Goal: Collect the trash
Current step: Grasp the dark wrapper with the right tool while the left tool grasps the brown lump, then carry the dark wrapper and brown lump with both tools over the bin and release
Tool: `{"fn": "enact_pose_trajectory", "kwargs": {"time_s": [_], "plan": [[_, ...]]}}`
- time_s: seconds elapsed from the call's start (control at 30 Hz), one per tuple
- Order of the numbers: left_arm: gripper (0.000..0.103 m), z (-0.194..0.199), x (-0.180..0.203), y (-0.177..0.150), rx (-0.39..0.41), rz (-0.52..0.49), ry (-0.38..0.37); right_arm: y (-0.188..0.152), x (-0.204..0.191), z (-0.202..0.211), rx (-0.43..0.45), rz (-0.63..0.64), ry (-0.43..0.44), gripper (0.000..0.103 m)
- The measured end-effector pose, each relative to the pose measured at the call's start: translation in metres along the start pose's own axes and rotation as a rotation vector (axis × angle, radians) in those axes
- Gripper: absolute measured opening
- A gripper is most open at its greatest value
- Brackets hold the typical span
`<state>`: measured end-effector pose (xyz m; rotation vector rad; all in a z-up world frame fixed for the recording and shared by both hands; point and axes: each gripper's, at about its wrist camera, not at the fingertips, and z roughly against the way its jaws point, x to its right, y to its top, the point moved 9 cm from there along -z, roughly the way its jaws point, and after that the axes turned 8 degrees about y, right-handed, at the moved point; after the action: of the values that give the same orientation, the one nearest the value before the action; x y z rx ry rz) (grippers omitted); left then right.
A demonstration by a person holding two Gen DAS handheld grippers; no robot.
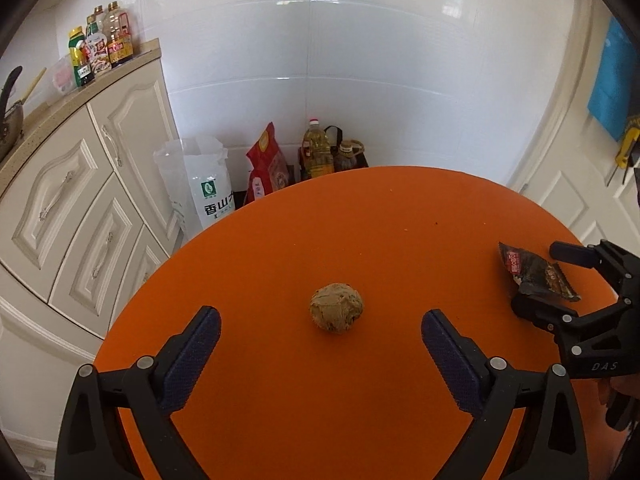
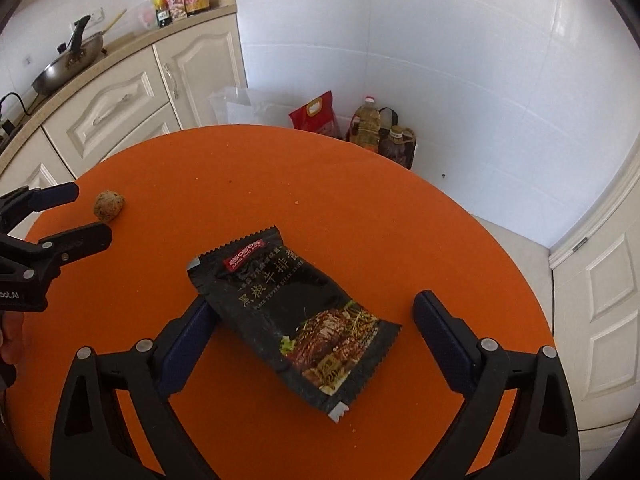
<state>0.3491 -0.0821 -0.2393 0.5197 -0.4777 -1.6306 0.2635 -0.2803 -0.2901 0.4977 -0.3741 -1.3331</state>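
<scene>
Trash sits in two spots on the round orange table: a crumpled brown ball lies at centre frame of the left wrist view, just ahead of the left gripper, whose jaws are spread wide as if lined up to close on it. In the right wrist view a black sauce packet lies diagonally across centre frame between the spread jaws of the right gripper, its lower-left edge over the left finger. Both items lie well in from the table rim, with bare orange surface around them, so I judge either approach unobstructed.

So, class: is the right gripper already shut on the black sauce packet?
No: the right gripper is open, its fingers spread either side of the black sauce packet.
</scene>
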Motion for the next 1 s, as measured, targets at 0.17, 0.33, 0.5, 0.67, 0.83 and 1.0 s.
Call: {"fn": "enact_pose_trajectory", "kwargs": {"time_s": [0.17, 0.33, 0.5, 0.67, 0.83, 1.0], "plan": [[0.054, -0.017, 0.004, 0.013, 0.012, -0.033, 0.01, 0.007, -0.01, 0.005, 0.004, 0.024, 0.031, 0.049], [0.022, -0.025, 0.007, 0.023, 0.001, 0.002, -0.052, 0.005, -0.018, 0.008, 0.007, 0.013, 0.049, 0.028], [0.022, -0.033, 0.005, 0.025, 0.004, 0.02, -0.116, -0.007, -0.024, 0.019, 0.025, -0.057, 0.116, 0.025], [0.022, -0.029, 0.008, 0.032, 0.032, 0.025, -0.138, -0.027, -0.028, 0.04, 0.052, -0.122, 0.151, 0.024], [0.022, -0.005, 0.015, 0.033, 0.083, 0.02, -0.16, -0.045, -0.031, 0.077, 0.1, -0.154, 0.148, 0.024], [0.022, 0.041, 0.046, 0.032, 0.145, -0.01, -0.205, -0.063, -0.025, 0.139, 0.187, -0.181, 0.113, 0.024]]}}
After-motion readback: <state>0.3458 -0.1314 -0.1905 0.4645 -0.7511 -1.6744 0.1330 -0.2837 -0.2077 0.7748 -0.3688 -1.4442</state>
